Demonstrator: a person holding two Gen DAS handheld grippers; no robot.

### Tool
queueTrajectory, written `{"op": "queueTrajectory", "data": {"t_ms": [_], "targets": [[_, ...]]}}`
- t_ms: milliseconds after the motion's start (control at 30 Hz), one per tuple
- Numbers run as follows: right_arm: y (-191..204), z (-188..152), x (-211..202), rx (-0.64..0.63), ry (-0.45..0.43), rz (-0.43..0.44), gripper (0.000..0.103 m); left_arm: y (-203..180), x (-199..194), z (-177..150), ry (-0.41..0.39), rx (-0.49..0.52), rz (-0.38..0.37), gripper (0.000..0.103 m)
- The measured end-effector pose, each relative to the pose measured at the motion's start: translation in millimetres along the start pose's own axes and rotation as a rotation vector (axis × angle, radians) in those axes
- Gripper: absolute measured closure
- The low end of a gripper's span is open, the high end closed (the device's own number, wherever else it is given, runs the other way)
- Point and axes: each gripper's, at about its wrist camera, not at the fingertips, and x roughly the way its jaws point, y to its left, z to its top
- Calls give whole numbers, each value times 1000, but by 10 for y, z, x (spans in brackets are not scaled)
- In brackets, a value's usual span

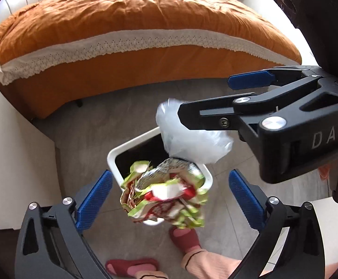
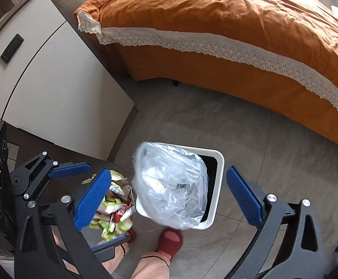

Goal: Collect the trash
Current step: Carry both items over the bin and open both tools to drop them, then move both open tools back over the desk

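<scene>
Both tilted steeply down, left gripper (image 1: 169, 197) and right gripper (image 2: 167, 195) gape (pads seemingly clear) over the bin (image 2: 219, 162).

Right gripper (image 2: 169, 197) pointing steeply down, blue pads wide apart, gripping nothing. Between them, a crumpled clear plastic bag (image 2: 171, 186), blurred, over the near-left corner of a white bin (image 2: 219, 162) on the grey floor (image 2: 250, 127). Left of that, left gripper (image 2: 79, 182) likewise spread, a crumpled green-and-red wrapper (image 2: 114, 211) just beneath. Red slippers (image 2: 170, 239) below the bin. Orange bed (image 2: 227, 34) beyond; white cabinet (image 2: 59, 88) at left.
</scene>
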Motion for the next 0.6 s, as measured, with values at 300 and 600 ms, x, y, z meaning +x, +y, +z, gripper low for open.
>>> {"op": "queueTrajectory", "data": {"t_ms": [300,600], "targets": [[-147,43,151,37,39,-20,4,89,193,4,51,-39,-8,5],[-33,156,7,37,28,-15,4,109,-49,90,26,-83,-9,5]]}}
